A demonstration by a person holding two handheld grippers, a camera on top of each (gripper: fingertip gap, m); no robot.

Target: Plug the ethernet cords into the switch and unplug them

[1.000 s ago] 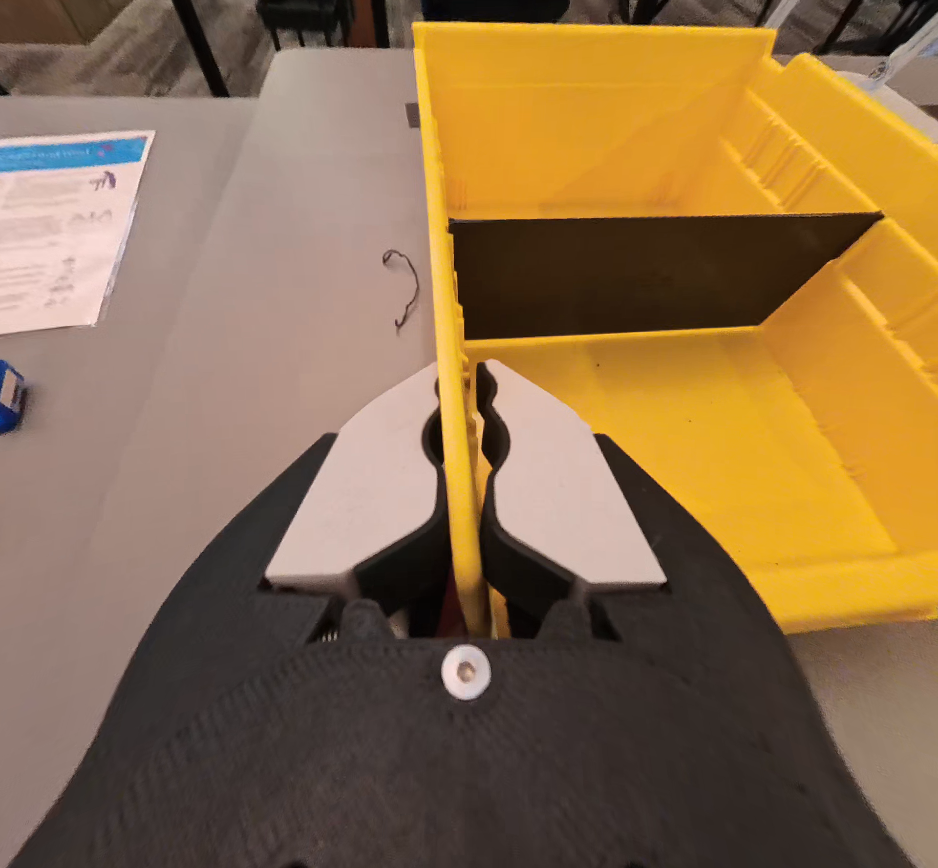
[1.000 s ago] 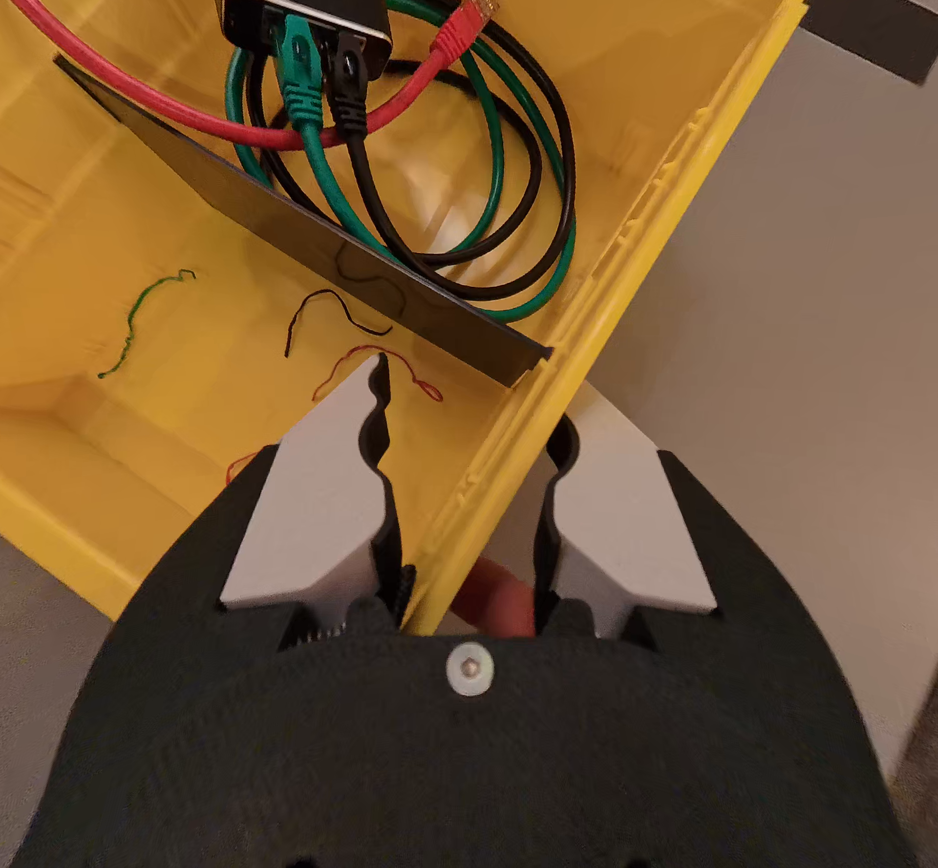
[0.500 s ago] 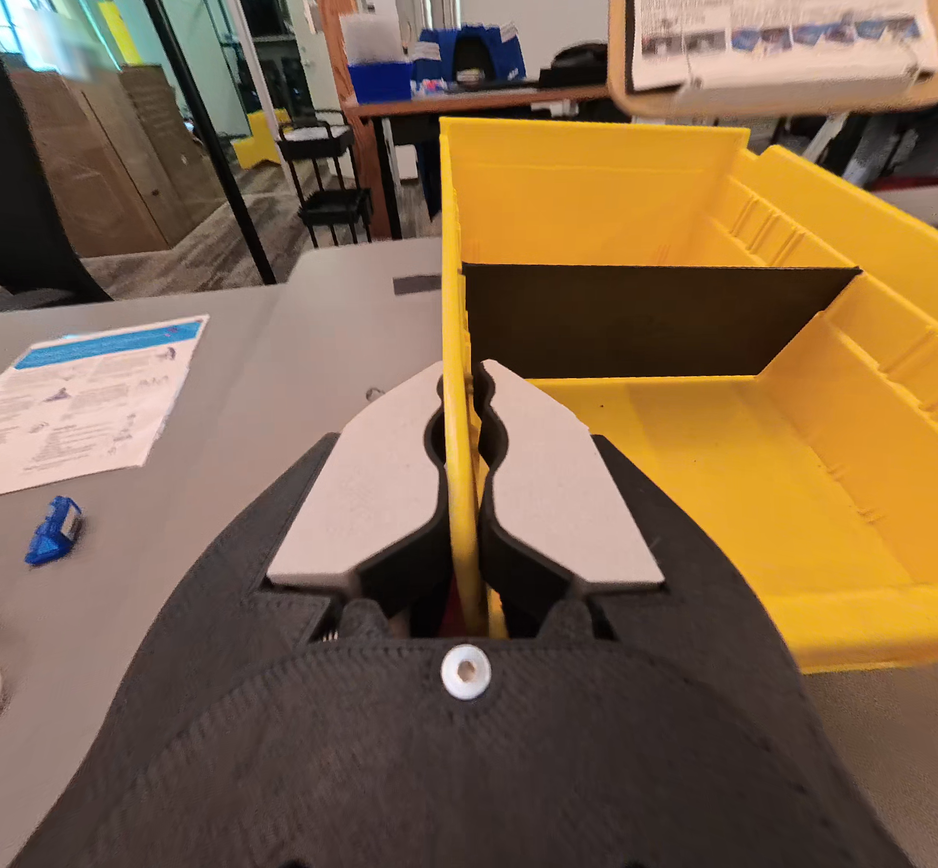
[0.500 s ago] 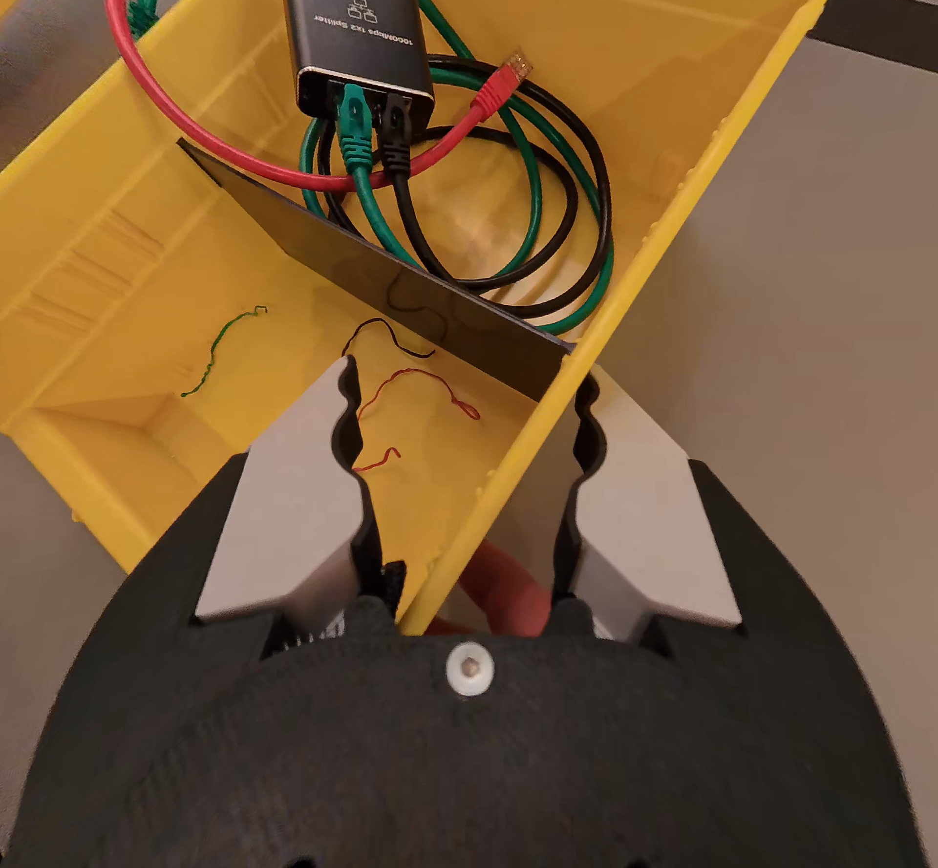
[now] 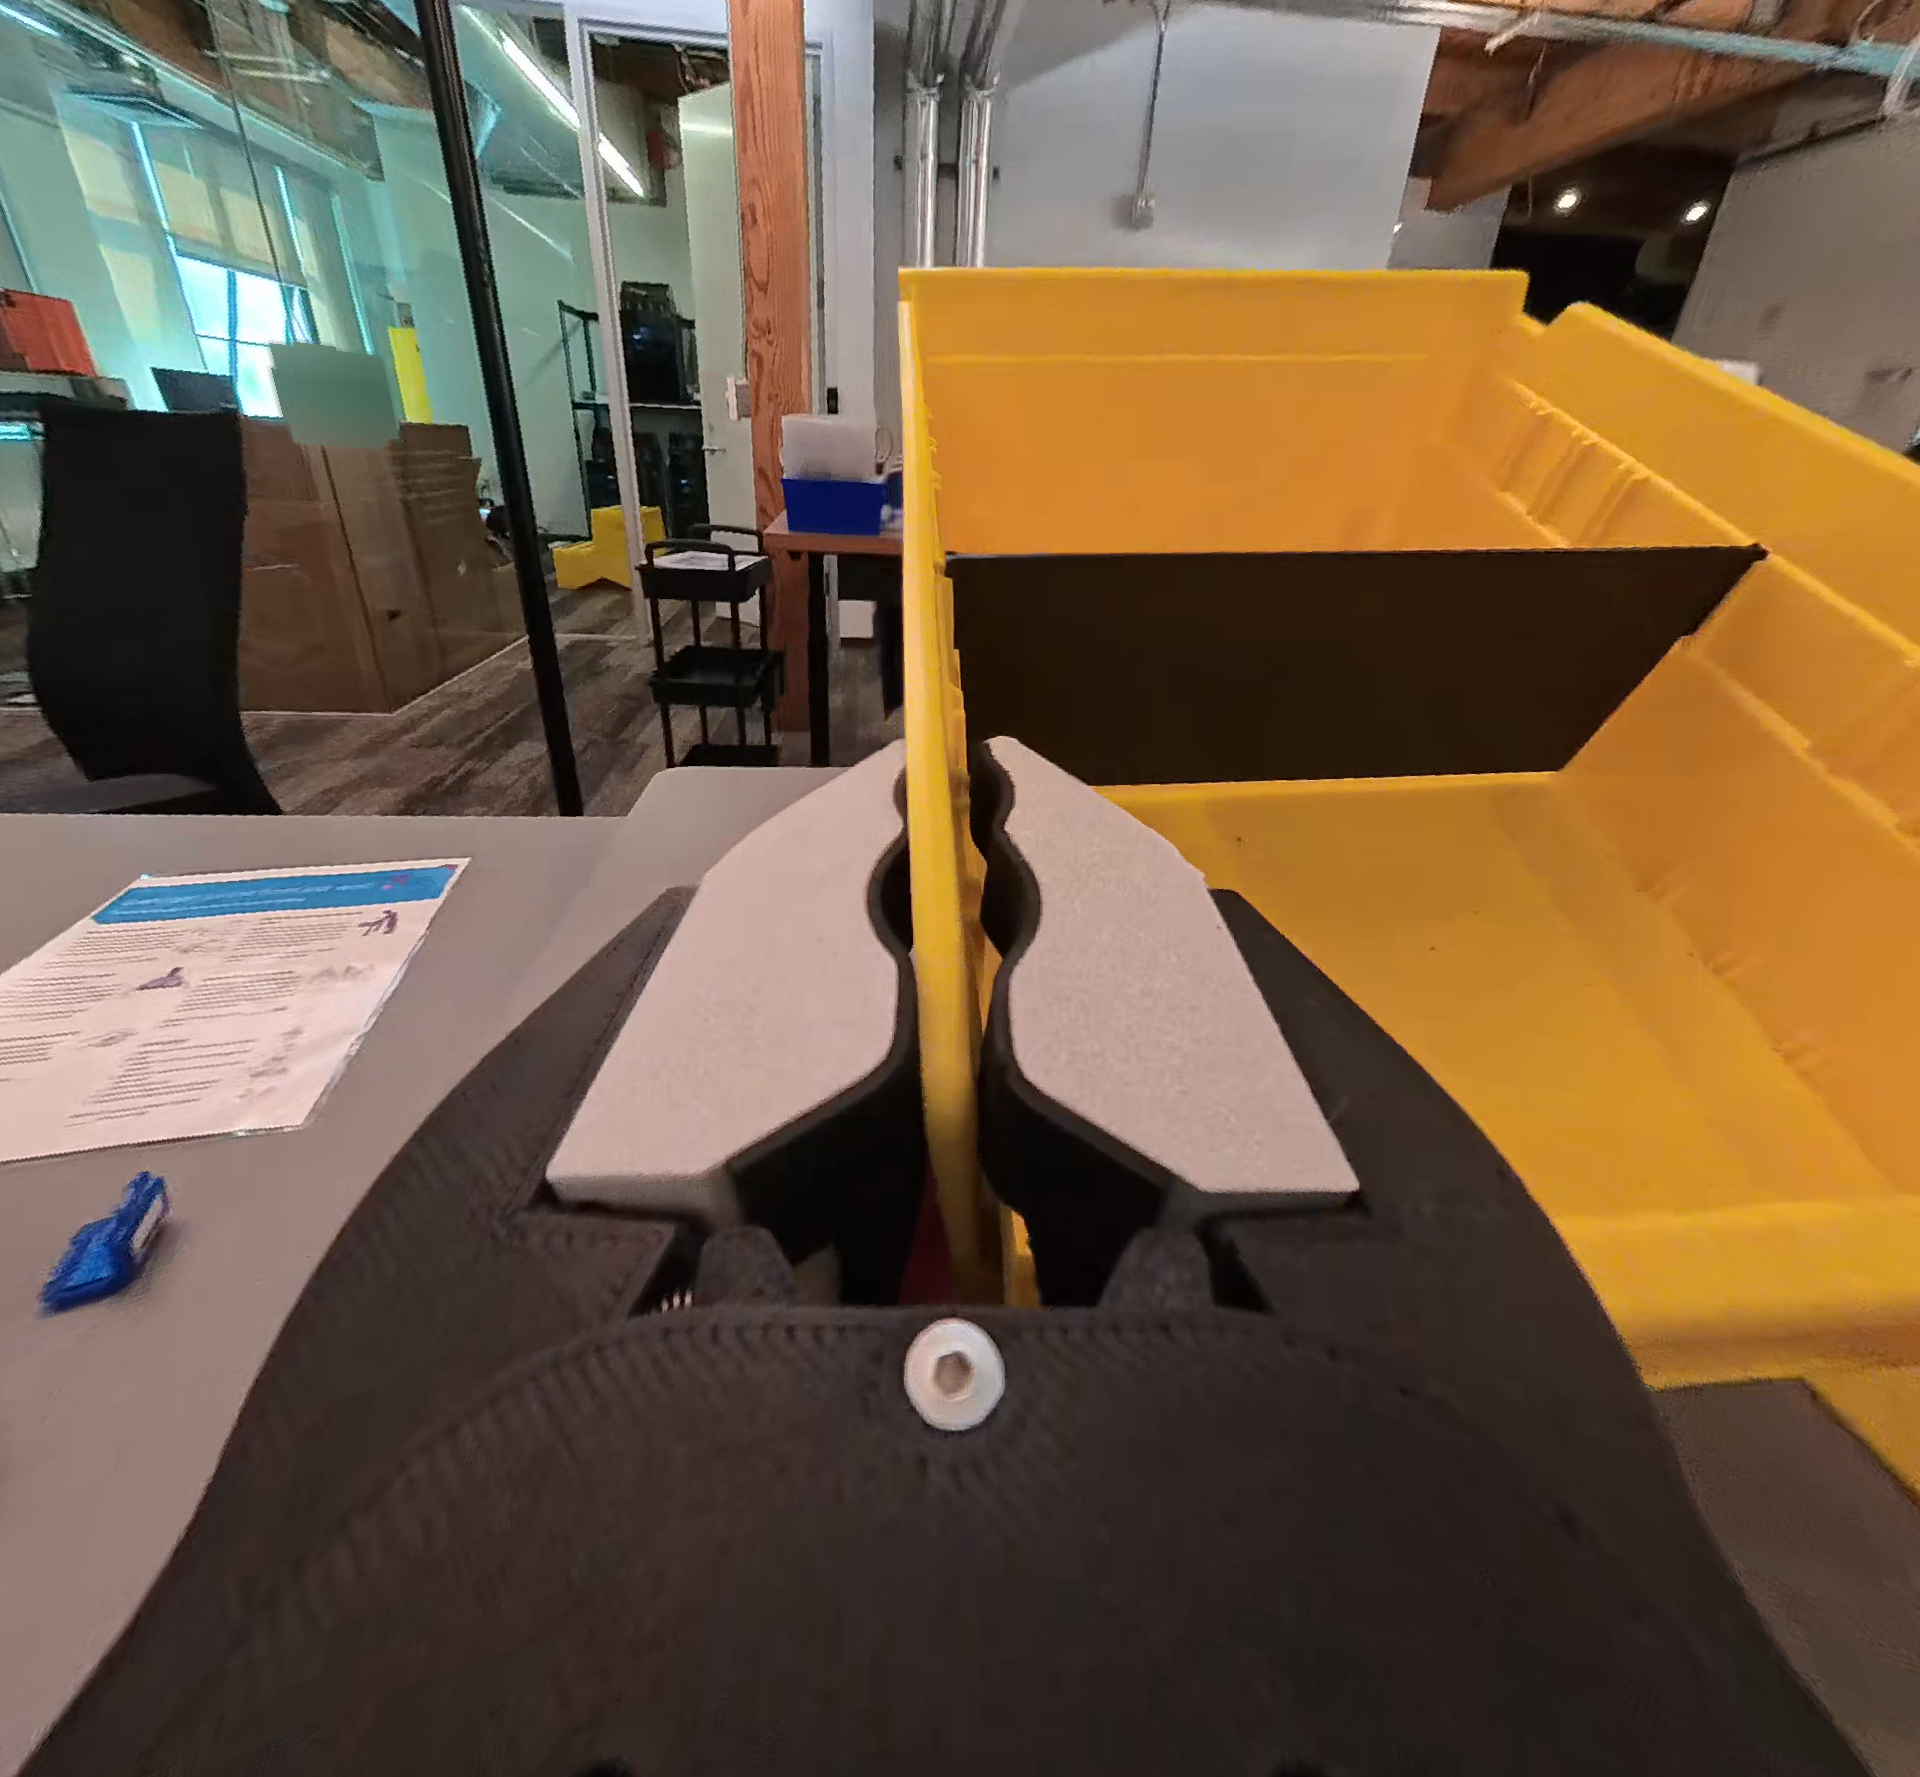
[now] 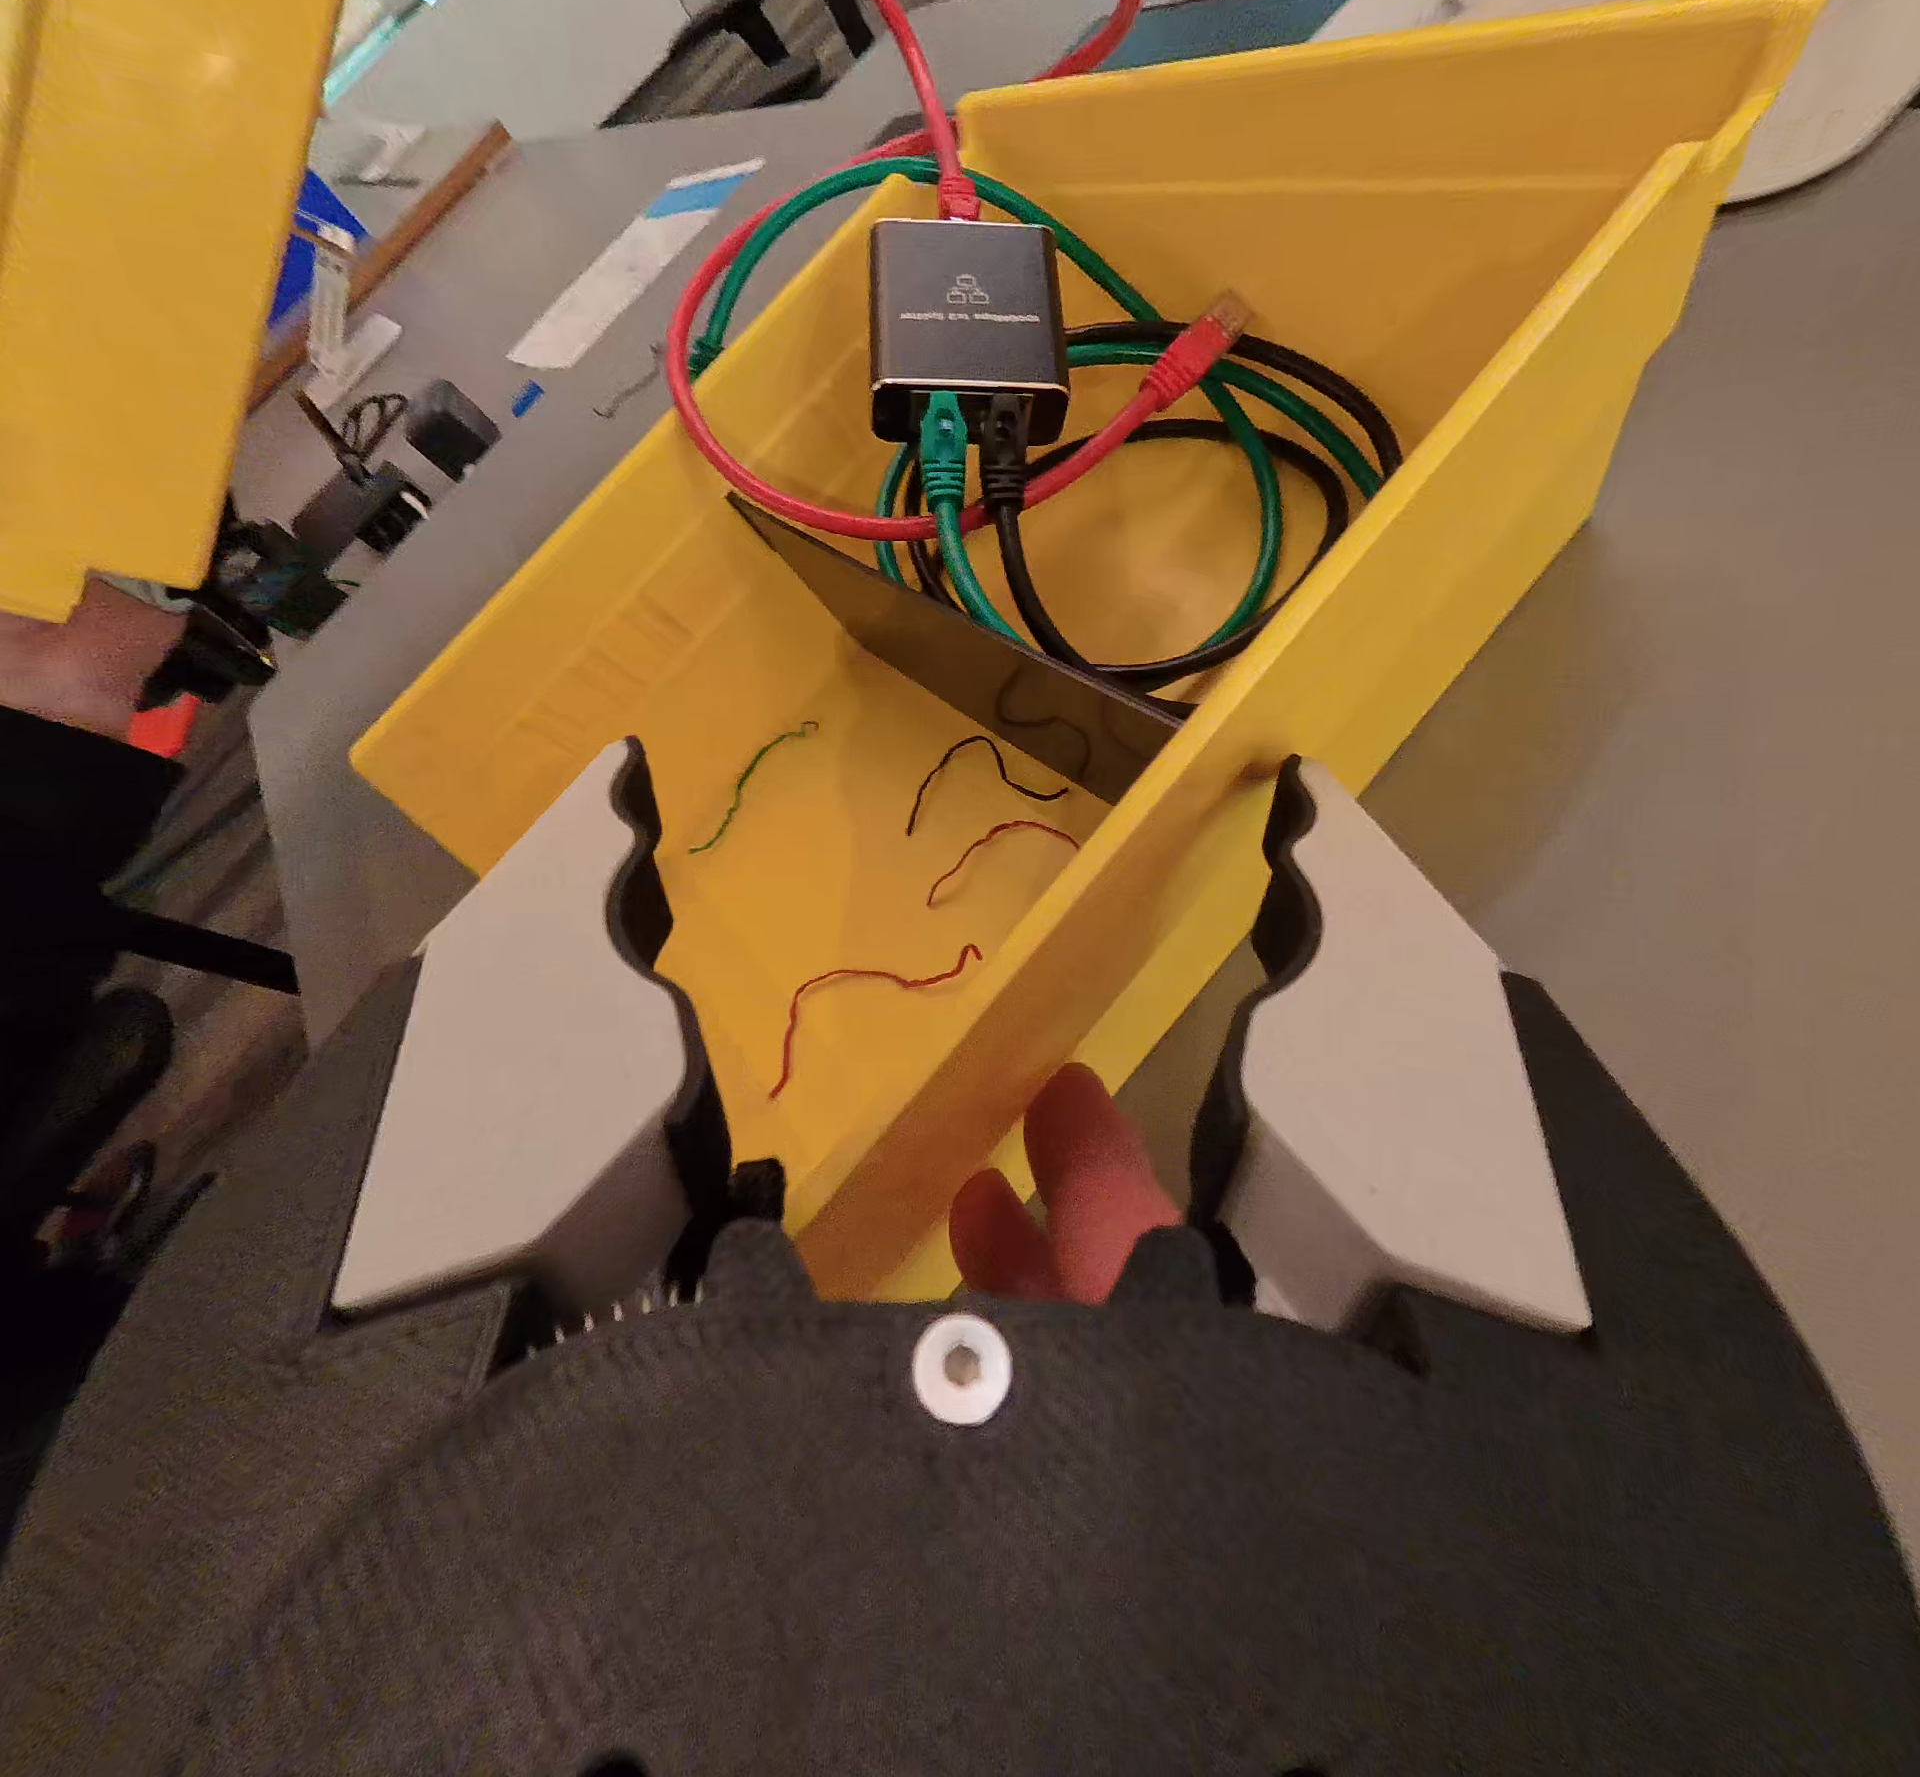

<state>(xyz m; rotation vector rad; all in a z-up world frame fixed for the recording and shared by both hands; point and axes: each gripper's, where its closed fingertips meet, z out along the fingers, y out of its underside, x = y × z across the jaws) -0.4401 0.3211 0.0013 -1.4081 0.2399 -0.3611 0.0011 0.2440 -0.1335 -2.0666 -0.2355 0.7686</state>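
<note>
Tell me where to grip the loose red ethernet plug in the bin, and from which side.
Grip the red moulded boot just behind the clear plug tip, jaws across its narrow sides. It lies on the green and black cord coils, tip pointing up-right, so coming from above looks best; the black switch box crowds the left.

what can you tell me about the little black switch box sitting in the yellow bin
The switch is a small dark box with rounded edges, a metallic-looking shell and a pale icon with writing on top. It lies flat in the far compartment of the yellow bin, behind the black divider. A green cord and a black cord are plugged into its near face, a red cord into its far face. A loose red plug lies to its right. Neither gripper touches it.
</note>
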